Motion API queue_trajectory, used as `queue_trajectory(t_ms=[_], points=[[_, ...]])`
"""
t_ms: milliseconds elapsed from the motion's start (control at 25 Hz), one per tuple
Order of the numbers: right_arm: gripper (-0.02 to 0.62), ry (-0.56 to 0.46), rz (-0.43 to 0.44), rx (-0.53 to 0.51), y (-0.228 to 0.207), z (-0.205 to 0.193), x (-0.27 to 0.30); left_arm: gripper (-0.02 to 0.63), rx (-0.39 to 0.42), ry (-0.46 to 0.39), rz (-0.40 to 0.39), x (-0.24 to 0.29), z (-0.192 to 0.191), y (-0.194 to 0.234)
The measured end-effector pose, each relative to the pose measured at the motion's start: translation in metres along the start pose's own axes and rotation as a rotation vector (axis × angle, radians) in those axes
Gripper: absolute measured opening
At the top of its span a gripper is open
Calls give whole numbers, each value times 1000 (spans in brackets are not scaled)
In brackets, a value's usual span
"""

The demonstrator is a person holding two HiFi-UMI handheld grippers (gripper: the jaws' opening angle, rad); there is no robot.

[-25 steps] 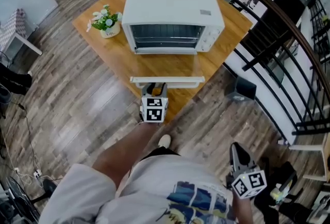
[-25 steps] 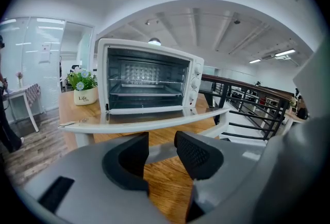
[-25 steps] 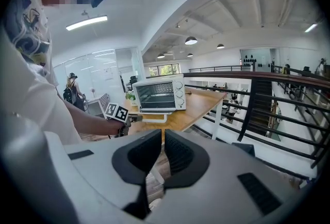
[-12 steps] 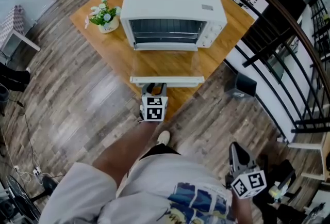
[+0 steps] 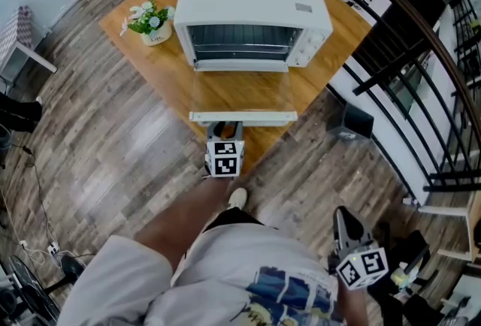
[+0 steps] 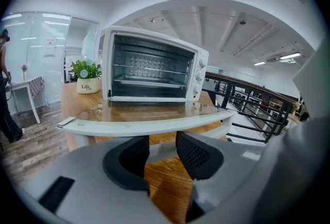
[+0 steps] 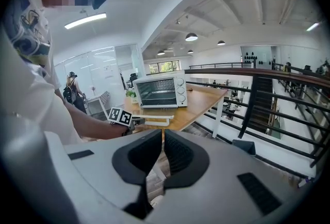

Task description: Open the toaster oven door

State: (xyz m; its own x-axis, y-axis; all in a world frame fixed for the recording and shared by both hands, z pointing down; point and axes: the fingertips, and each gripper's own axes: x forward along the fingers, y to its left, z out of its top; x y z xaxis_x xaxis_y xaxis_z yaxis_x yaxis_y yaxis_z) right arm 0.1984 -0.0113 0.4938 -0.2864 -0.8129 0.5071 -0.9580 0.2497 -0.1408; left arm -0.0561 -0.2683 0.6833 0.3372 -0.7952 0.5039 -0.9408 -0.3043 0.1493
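The toaster oven door (image 5: 240,92) lies flat open over the tabletop (image 5: 161,80), its handle (image 5: 243,117) running 9 to 3 o'clock. The left gripper (image 5: 225,127) sits just below it at 6 o'clock, jaws slightly apart. The right gripper (image 5: 344,221), closed and empty, hangs well apart at 5 o'clock
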Motion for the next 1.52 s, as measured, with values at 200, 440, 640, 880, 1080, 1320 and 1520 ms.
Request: queue_trajectory(t_ms=[200, 440, 640, 880, 1080, 1320, 1520], points=[[15, 5, -2, 0, 1, -1, 1, 153, -13, -13, 5, 3, -4, 1], [15, 15, -2, -2, 0, -3, 1, 153, -19, -23, 10, 6, -10, 1], [14, 18, 4, -2, 3, -2, 2, 153, -21, -31, 11, 7, -12, 2], [14, 16, 6, -4, 5, 1, 3, 153, -21, -38, 24, 8, -16, 4], [14, 17, 10, -2, 5, 0, 4, 152, -19, -38, 27, 8, -15, 3], [12, 13, 9, -2, 7, 0, 7, 152, -6, -38, 31, 9, -18, 3], [11, 7, 17, -1, 8, 0, 8, 152, -5, -37, 31, 9, -18, 3]])
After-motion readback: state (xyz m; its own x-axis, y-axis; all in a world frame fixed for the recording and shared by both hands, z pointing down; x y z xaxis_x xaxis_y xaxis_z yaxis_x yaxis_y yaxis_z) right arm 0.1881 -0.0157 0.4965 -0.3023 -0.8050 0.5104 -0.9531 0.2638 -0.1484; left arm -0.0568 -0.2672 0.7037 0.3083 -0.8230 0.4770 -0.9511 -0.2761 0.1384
